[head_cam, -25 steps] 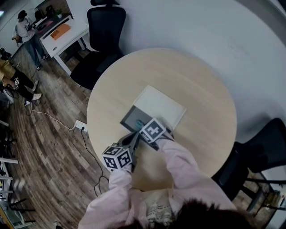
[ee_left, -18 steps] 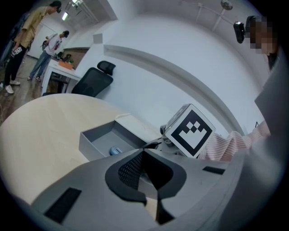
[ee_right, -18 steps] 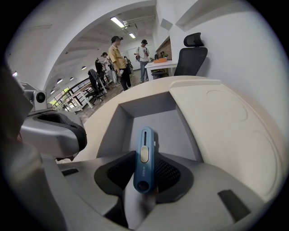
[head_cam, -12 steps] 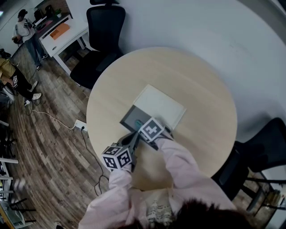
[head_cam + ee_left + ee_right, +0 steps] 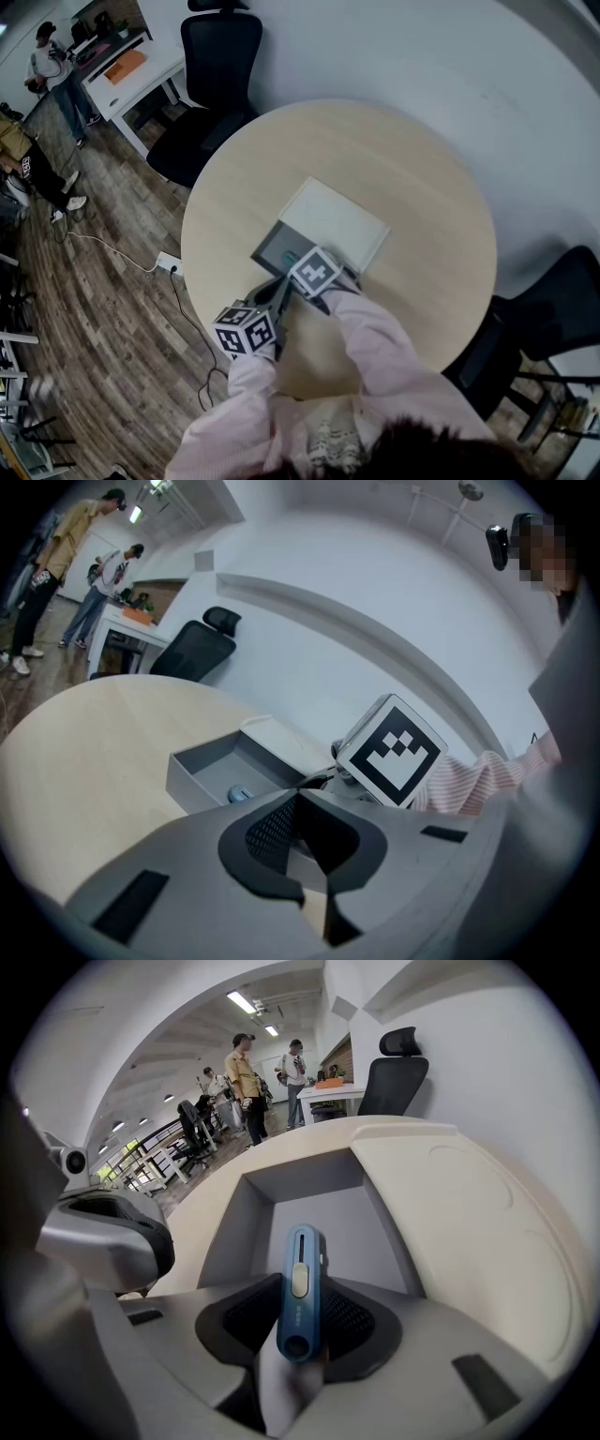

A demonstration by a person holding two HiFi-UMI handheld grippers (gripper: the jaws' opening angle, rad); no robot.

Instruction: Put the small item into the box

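**Over the open box [image 5: 274, 246], a small blue item [image 5: 302, 1283] sits in the right gripper [image 5: 302, 1327]**

The box is grey and has no lid on it. It sits on a round, light wooden table [image 5: 394, 141], on the side near the person. Its white lid [image 5: 337, 220] lies flat right next to it, on the far side.

The right gripper pinches the small blue item between its two black pads [image 5: 361, 1321]. The item is long and thin, with a pale slider on top and a round hole at the back end. Its front end sticks out past the jaws and points down into the box, over the grey floor. Whether it touches the floor cannot be told.

The left gripper [image 5: 302, 803] is just beside the right one, at the near edge of the box. Its jaws are pressed together and nothing is between them. From its view, the right gripper's black and white cube [image 5: 389, 752] shows close by.

Both arms wear pink sleeves [image 5: 375, 347]. A black chair [image 5: 220, 56] stands at the far side of the table. Another black chair [image 5: 562, 300] stands at the right. Some people [image 5: 52, 66] stand far off by a white desk [image 5: 141, 80].
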